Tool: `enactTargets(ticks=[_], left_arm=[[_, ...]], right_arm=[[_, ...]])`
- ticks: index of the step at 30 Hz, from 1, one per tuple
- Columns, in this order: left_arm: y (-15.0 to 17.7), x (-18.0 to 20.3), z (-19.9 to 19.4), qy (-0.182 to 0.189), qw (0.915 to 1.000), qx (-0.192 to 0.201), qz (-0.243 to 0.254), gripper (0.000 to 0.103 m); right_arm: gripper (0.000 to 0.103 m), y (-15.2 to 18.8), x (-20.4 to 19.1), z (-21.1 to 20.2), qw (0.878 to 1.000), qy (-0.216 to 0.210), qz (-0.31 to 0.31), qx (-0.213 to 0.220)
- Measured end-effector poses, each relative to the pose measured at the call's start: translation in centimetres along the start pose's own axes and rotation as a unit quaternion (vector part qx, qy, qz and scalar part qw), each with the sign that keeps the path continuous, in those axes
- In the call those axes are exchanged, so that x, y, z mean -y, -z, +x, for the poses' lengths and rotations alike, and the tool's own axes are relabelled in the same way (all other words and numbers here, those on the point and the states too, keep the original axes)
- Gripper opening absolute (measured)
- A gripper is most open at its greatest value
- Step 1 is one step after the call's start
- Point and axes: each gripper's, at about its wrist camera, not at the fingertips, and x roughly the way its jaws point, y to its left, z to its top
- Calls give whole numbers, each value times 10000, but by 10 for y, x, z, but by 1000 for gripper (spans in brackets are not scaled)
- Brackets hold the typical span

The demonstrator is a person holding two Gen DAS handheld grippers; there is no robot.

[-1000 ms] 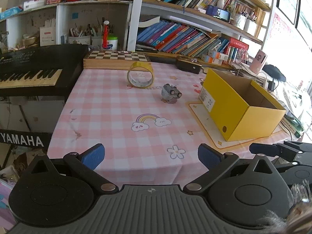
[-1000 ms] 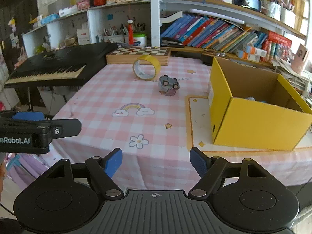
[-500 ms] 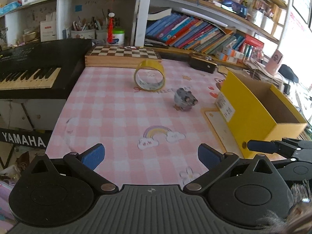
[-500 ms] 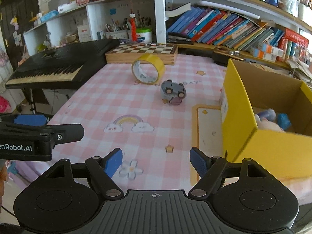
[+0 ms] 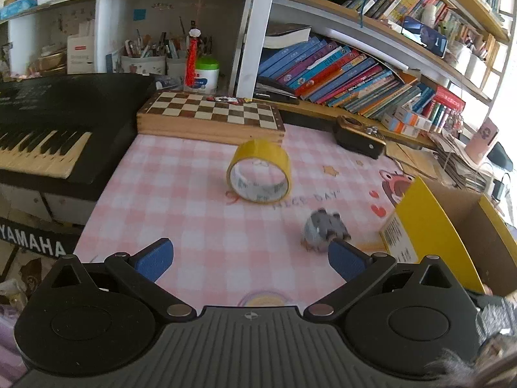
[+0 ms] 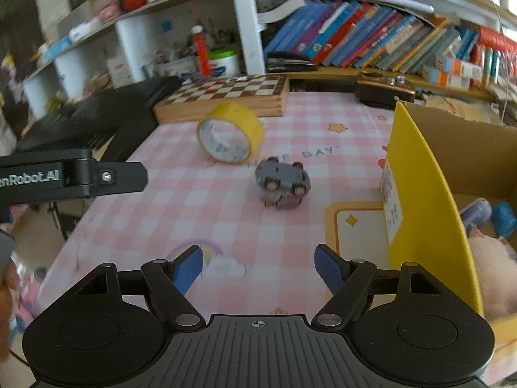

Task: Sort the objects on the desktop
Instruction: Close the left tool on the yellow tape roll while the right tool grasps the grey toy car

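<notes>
sorting partly done: yellow box (image 6: 420, 194) holds several items, tape roll (image 6: 229, 135) and toy car (image 6: 282, 184) remain beside it; left gripper (image 5: 248, 255) and right gripper (image 6: 258, 265) both gape empty.

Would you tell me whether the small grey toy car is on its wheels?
No: the small grey toy car lies tipped, its wheels facing the right wrist camera.

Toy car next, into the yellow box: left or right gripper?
Right, probably. The toy car lies nearly centred ahead of the open right gripper, with the yellow box beside it. In the left view the car sits off by the left gripper's right finger.
</notes>
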Motion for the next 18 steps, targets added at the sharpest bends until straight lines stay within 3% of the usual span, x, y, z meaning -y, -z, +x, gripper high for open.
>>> enactTargets(ticks=[9,18], left_arm=[[-37,1,47,-15,10000,-17,95,103],[-50,5,85,5,9997,-202,101,103]], right_arm=[[78,-23,6,39,10000,89,6,39],[78,-34,12,75,9997,175,-82,-170]])
